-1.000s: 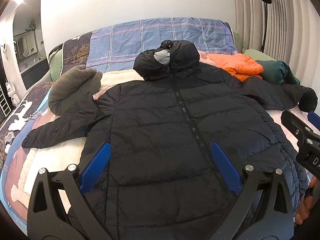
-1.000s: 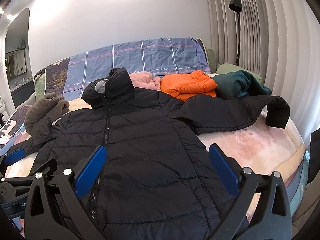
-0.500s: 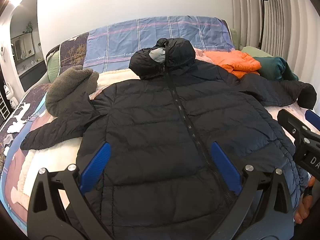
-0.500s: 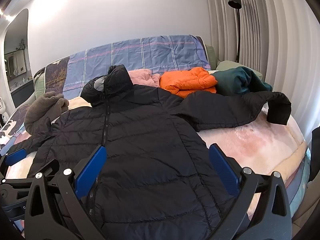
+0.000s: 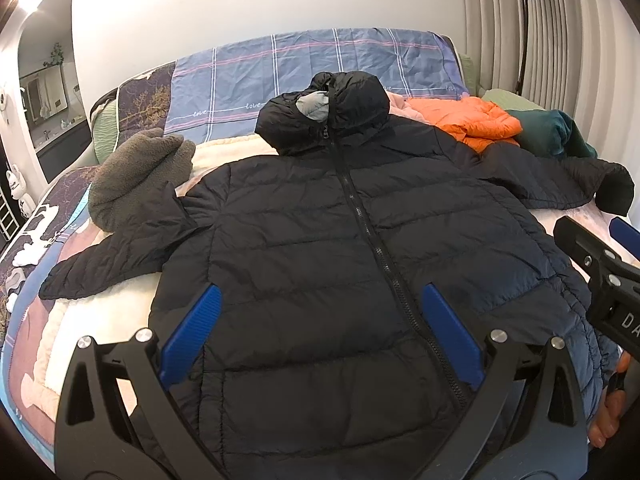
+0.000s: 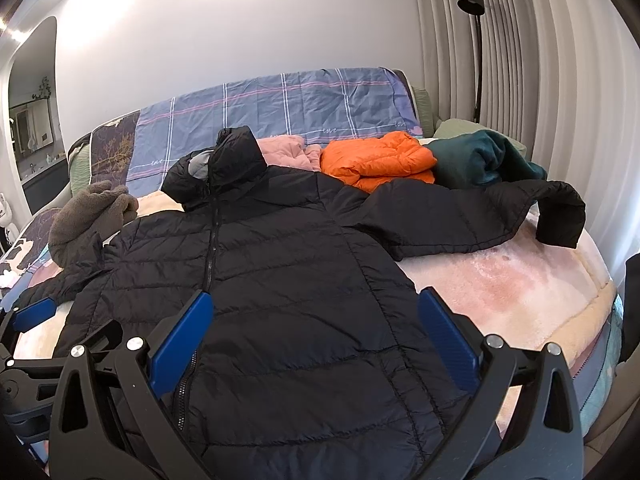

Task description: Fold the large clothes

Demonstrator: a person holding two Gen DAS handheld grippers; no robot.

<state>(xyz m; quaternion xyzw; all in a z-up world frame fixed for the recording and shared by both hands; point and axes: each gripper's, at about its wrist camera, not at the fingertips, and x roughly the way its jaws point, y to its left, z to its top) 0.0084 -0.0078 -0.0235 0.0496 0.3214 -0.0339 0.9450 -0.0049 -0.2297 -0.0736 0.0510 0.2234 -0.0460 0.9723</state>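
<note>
Both wrist views have risen and pulled back slightly, so more of the black quilted puffer jacket (image 5: 320, 248) shows. It lies zipped and face up across the bed (image 6: 520, 296), hood toward the headboard, sleeves spread to the side edges, probably flattened for folding. Left gripper (image 5: 320, 332) and right gripper (image 6: 316, 332) hover over its hem, tongs wide apart, holding nothing. An orange puffer jacket (image 6: 376, 160) and dark green garment (image 6: 480, 160) wait near the head end. No containers appear.
</note>
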